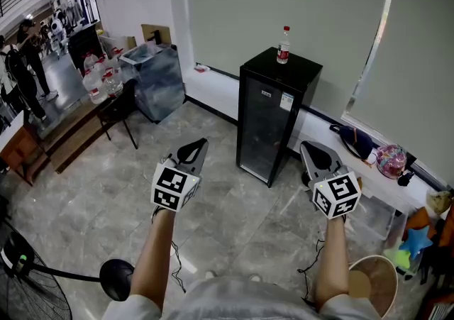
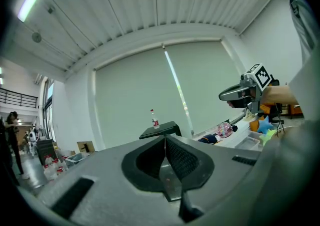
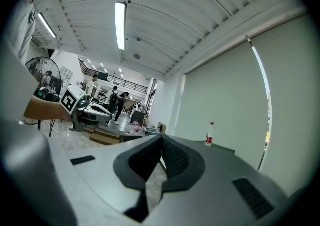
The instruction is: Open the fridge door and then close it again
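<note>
Left gripper (image 1: 203,143) and right gripper (image 1: 305,147), empty and closed, apparently level before fridge (image 1: 273,116).

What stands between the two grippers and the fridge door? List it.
Nothing visible. Only bare floor lies between the left gripper, the right gripper and the closed fridge door. Both grippers are shut, empty and short of the fridge. The bottle stands on the fridge's top, out of the way.
</note>
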Demonstrator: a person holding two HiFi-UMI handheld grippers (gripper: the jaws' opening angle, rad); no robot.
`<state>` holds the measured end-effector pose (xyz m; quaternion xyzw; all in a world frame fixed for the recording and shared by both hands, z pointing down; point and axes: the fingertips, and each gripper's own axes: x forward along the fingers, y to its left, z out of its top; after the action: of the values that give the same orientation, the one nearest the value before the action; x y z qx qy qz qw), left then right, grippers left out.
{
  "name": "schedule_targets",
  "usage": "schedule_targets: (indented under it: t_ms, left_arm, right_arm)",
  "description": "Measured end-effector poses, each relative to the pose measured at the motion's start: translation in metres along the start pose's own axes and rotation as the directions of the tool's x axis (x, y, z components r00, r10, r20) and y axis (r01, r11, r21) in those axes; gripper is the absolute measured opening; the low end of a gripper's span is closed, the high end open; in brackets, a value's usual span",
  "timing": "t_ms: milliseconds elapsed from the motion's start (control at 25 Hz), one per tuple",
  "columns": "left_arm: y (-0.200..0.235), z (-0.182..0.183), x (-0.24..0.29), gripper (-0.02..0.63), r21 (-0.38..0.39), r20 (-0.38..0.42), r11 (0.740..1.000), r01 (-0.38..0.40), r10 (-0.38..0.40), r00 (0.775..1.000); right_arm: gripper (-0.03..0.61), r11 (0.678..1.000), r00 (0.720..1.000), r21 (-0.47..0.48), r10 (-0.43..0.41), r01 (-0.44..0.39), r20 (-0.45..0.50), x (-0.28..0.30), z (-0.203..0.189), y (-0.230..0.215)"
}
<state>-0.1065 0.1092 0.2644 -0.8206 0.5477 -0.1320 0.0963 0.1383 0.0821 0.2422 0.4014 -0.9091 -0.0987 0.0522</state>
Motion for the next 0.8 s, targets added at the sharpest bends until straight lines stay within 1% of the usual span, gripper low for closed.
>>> schedule_targets:
  t_ms: [120,200,280,360,400,440,560,800]
  left_arm:
    - [-0.001,-0.001,-0.002,0.012,-0.015,0.002,1.0,0.006,-0.006,1.0]
    - [-0.005,0.0,-0.002,0.027,-0.028,0.02,0.999,0.021,-0.021,1.0]
    - [-0.009,0.002,-0.001,0.177,-0.033,0.04,0.999,0.037,-0.035,0.999]
    - [-0.014,0.004,-0.001,0.226,-0.023,0.055,0.999,0.045,-0.043,0.998]
    - [-0.017,0.004,-0.001,0.246,-0.016,0.061,0.999,0.047,-0.046,0.997]
    - [-0.02,0.004,-0.001,0.255,-0.009,0.063,0.999,0.05,-0.049,0.997]
    - [-0.026,0.002,0.003,0.256,0.008,0.049,0.999,0.046,-0.046,0.998]
    - [-0.037,-0.001,0.022,0.256,-0.02,0.022,1.0,0.012,-0.012,1.0]
  right_arm:
    - [0.04,1.0,1.0,0.002,0.015,-0.015,-0.007,-0.001,-0.001,0.002]
    - [0.096,0.999,0.999,-0.005,0.037,-0.037,-0.011,-0.001,-0.002,0.005]
    - [0.164,0.997,0.997,-0.012,0.075,-0.075,-0.011,-0.001,-0.004,0.009]
    - [0.257,0.994,0.994,-0.013,0.107,-0.107,-0.003,-0.002,-0.004,0.013]
    - [0.287,0.994,0.994,-0.013,0.112,-0.112,0.003,-0.003,-0.005,0.012]
    - [0.301,0.994,0.994,-0.014,0.11,-0.11,0.006,-0.005,-0.006,0.01]
    - [0.305,0.995,0.995,-0.02,0.102,-0.101,0.003,-0.008,-0.009,0.001]
    - [0.305,0.993,0.994,-0.037,0.111,-0.111,-0.015,-0.012,-0.022,-0.024]
